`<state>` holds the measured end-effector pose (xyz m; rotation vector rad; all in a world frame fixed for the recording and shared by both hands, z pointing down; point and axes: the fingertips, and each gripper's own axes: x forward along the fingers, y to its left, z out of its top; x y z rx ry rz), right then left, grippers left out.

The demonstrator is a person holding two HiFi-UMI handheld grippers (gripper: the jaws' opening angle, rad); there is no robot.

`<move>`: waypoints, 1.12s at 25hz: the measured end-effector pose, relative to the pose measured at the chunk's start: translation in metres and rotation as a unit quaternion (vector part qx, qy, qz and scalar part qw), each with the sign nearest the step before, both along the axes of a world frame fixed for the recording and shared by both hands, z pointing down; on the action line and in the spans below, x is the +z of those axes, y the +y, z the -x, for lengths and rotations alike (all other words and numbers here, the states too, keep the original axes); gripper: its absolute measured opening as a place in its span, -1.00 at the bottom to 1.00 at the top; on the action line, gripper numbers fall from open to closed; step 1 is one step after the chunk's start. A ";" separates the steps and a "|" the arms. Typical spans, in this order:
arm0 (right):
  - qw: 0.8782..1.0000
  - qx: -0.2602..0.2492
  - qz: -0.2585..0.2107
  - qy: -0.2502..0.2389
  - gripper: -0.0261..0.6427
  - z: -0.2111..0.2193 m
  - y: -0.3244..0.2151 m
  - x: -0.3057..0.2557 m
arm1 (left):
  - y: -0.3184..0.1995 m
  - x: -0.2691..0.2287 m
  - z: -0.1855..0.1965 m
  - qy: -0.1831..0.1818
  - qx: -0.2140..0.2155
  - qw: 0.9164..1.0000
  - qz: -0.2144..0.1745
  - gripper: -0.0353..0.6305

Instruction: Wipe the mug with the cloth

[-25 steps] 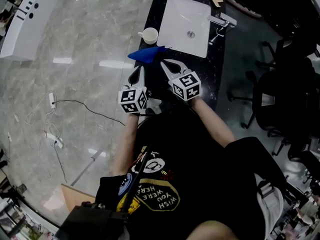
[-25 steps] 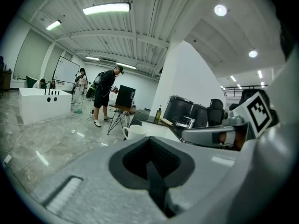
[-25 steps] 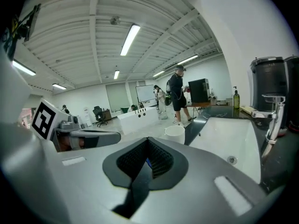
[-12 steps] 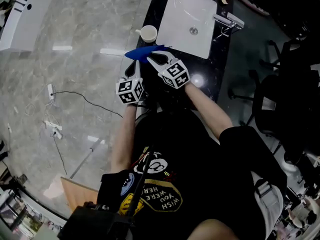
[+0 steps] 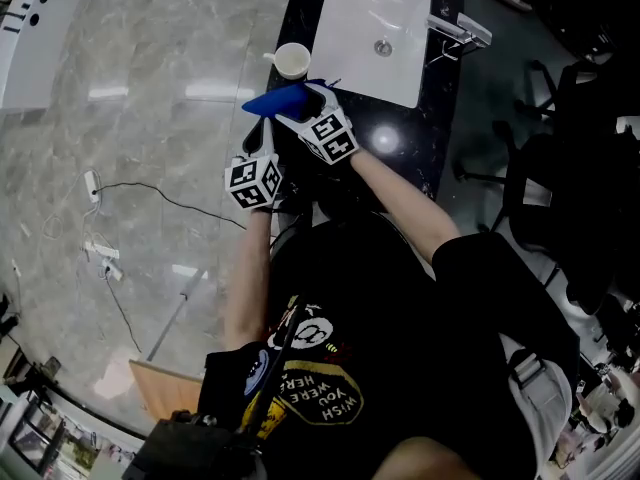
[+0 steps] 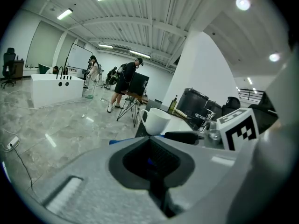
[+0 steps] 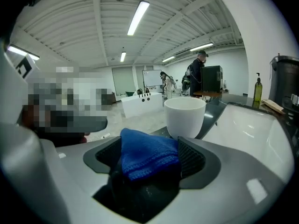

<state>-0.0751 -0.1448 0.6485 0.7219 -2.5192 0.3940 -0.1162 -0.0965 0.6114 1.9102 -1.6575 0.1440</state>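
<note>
Head view: I stand at a dark worktop with a gripper in each hand. My left gripper has its fingers drawn together, their tips just short of the near corner of the blue cloth. My right gripper reaches in beside it, its fingers spread around the other end of the cloth. The white mug stands upright just beyond both sets of fingers, near the worktop's edge. A white sink lies past my right fingers, further to the right.

Left gripper view: the fingers of my left gripper meet along a seam, leaving only a dark hollow between their pads. A fleck of blue shows in that hollow; I cannot tell whether it is pinched. A strip of the cloth lies just beyond the fingertips, and the mug stands behind it. My right gripper's marker cube sits off to the right.

Right gripper view: the fingers of my right gripper stand wide and are opening. The cloth is bunched between the two pads. The mug stands straight ahead of the fingertips, close behind the cloth. The sink spreads out to the right.
</note>
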 end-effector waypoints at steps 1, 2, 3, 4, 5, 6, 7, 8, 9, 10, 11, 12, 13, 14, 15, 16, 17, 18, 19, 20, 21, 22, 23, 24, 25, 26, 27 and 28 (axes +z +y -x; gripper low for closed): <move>1.000 -0.002 0.000 0.019 0.18 0.002 0.000 0.006 | 0.000 0.000 0.000 0.000 0.000 1.000 0.000 -0.88; 0.999 -0.005 -0.003 0.043 0.18 0.003 0.001 0.013 | -0.001 0.000 0.001 0.000 0.000 1.000 0.000 -0.88; 0.998 -0.009 -0.009 0.068 0.18 0.003 0.001 0.019 | -0.001 0.001 0.000 0.000 0.000 1.000 0.001 -0.88; 0.996 -0.011 -0.015 0.090 0.18 0.003 0.001 0.022 | -0.002 0.001 -0.001 0.001 -0.001 1.000 0.001 -0.88; 0.994 -0.009 -0.019 0.105 0.17 0.003 0.000 0.024 | -0.002 0.001 -0.001 0.002 -0.001 1.000 0.001 -0.88; 0.993 -0.005 -0.021 0.113 0.17 0.003 -0.001 0.025 | -0.002 0.000 -0.001 0.002 -0.001 1.000 0.001 -0.88; 0.993 -0.001 -0.022 0.116 0.17 0.004 -0.003 0.025 | -0.002 -0.001 -0.001 0.002 -0.001 1.000 0.001 -0.88; 0.993 0.004 -0.022 0.118 0.14 0.003 -0.004 0.025 | -0.002 -0.001 -0.001 0.002 -0.002 1.000 0.001 -0.88; 0.993 0.008 -0.023 0.119 0.12 0.002 -0.005 0.025 | -0.001 -0.001 0.000 0.002 -0.002 1.000 0.002 -0.88; 0.992 0.012 -0.026 0.121 0.02 0.001 -0.007 0.025 | -0.001 -0.001 0.000 0.004 -0.003 1.000 0.003 -0.88; 0.992 0.015 -0.029 0.122 -0.12 -0.002 -0.008 0.024 | -0.001 0.000 0.000 0.005 -0.003 1.000 0.003 -0.88; 0.992 0.015 -0.030 0.122 -0.30 -0.004 -0.010 0.023 | -0.002 0.000 0.000 0.007 -0.004 1.000 0.004 -0.88; 0.992 0.012 -0.029 0.119 -0.41 -0.005 -0.011 0.022 | -0.004 0.000 0.000 0.009 -0.004 1.000 0.004 -0.88; 0.993 0.007 -0.027 0.112 -0.46 -0.005 -0.011 0.020 | -0.007 -0.001 0.000 0.009 -0.003 1.000 0.003 -0.88; 0.994 0.000 -0.022 0.103 -0.49 -0.005 -0.010 0.019 | -0.010 -0.002 0.000 0.009 -0.002 1.000 0.002 -0.88; 0.996 -0.003 -0.016 0.092 -0.50 -0.006 -0.009 0.017 | -0.013 -0.002 -0.001 0.009 0.000 1.000 0.001 -0.88; 0.997 0.000 -0.007 0.078 -0.50 -0.011 -0.008 0.014 | -0.016 -0.003 -0.003 0.010 0.002 1.000 -0.001 -0.88; 0.998 0.010 0.002 0.064 -0.50 -0.018 -0.009 0.012 | -0.020 -0.005 -0.005 0.014 0.004 1.000 -0.003 -0.88; 0.998 0.022 0.007 0.050 -0.50 -0.027 -0.010 0.008 | -0.024 -0.007 -0.006 0.020 0.006 1.000 -0.007 -0.88; 0.999 0.035 0.008 0.038 -0.50 -0.036 -0.014 0.003 | -0.029 -0.009 -0.005 0.026 0.008 1.000 -0.010 -0.88; 0.998 0.046 0.004 0.031 -0.50 -0.045 -0.018 -0.002 | -0.035 -0.010 -0.002 0.030 0.008 0.999 -0.013 -0.88; 0.998 0.056 -0.003 0.027 -0.50 -0.053 -0.024 -0.007 | -0.042 -0.011 0.001 0.032 0.008 0.999 -0.015 -0.88; 0.998 0.064 -0.011 0.026 -0.50 -0.062 -0.030 -0.011 | -0.049 -0.013 0.003 0.031 0.008 0.999 -0.017 -0.88; 0.997 0.072 -0.020 0.027 -0.50 -0.071 -0.036 -0.014 | -0.056 -0.015 0.005 0.030 0.008 0.999 -0.019 -0.88; 0.996 0.078 -0.027 0.030 -0.50 -0.080 -0.042 -0.016 | -0.065 -0.017 0.005 0.028 0.010 0.999 -0.021 -0.88; 0.995 0.083 -0.033 0.034 -0.50 -0.088 -0.048 -0.016 | -0.073 -0.019 0.005 0.025 0.014 0.999 -0.023 -0.88; 0.995 0.087 -0.039 0.039 -0.50 -0.095 -0.054 -0.014 | -0.083 -0.022 0.004 0.022 0.019 0.999 -0.024 -0.88; 0.994 0.090 -0.044 0.043 -0.50 -0.101 -0.061 -0.013 | -0.093 -0.026 0.003 0.018 0.027 0.999 -0.027 -0.88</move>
